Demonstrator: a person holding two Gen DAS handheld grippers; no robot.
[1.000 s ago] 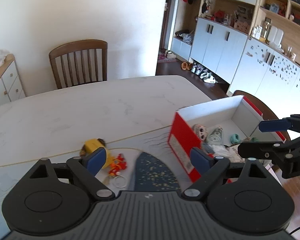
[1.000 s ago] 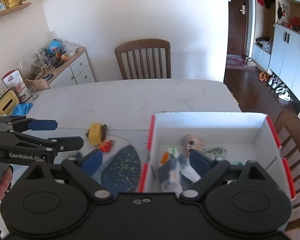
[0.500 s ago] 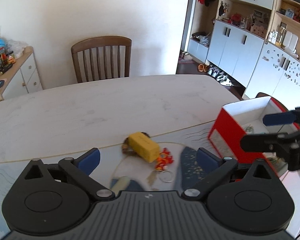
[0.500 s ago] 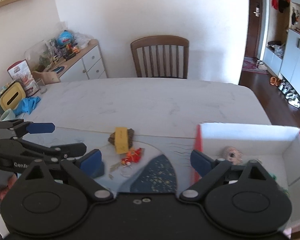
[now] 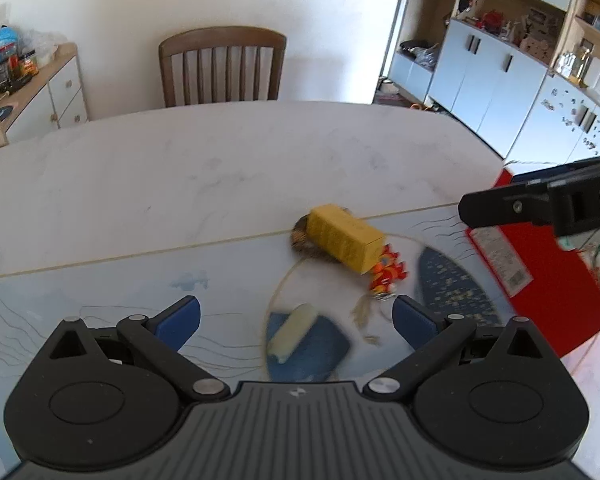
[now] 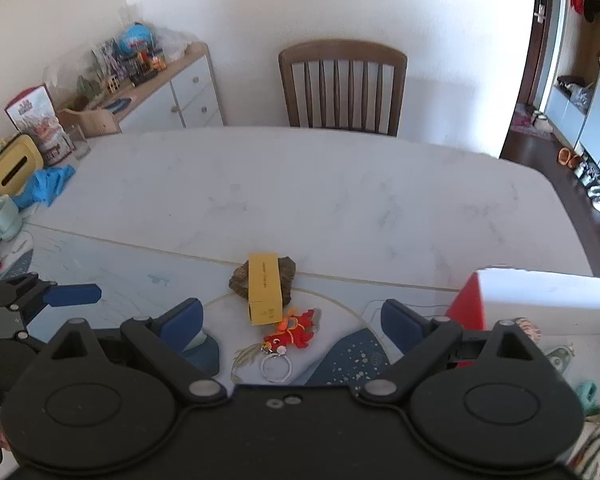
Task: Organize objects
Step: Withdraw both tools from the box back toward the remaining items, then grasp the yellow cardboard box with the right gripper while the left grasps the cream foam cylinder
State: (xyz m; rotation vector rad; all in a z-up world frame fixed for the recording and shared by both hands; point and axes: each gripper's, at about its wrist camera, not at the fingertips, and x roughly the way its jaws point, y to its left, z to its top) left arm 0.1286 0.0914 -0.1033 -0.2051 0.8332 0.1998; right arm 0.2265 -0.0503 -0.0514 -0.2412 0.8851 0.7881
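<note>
A wide white marble counter [image 6: 320,184] fills both views, with a pale blue printed mat [image 5: 100,292] laid over its near part and a wooden chair [image 6: 342,88] standing at its far edge. At the counter's right end sits a red box [image 5: 540,268] with a white inside, holding several small items that are too blurred to name. The left claw [image 5: 296,318] hangs tilted down over the mat with its blue pads [image 5: 178,322] spread wide apart and nothing between them touching either pad; its jaws have just been opening to that width. The right claw [image 6: 290,320] hovers just beside it, also tilted down, its blue pads [image 6: 184,322] likewise wide apart and gripping nothing. On the mat near its far edge lies a yellow carton [image 6: 264,294], resting on its long side across a brown woven piece [image 6: 240,282] that shows at both of its flanks. Just at the carton's near end lies a red fish-shaped keychain [image 6: 292,330] with a metal ring [image 6: 275,368] and a pale tassel [image 5: 362,312]. In the left wrist view a short cream-coloured stick [image 5: 292,332] lies on a dark blue patch of the mat, between the left claw's pads and below them, apart from the carton.
</note>
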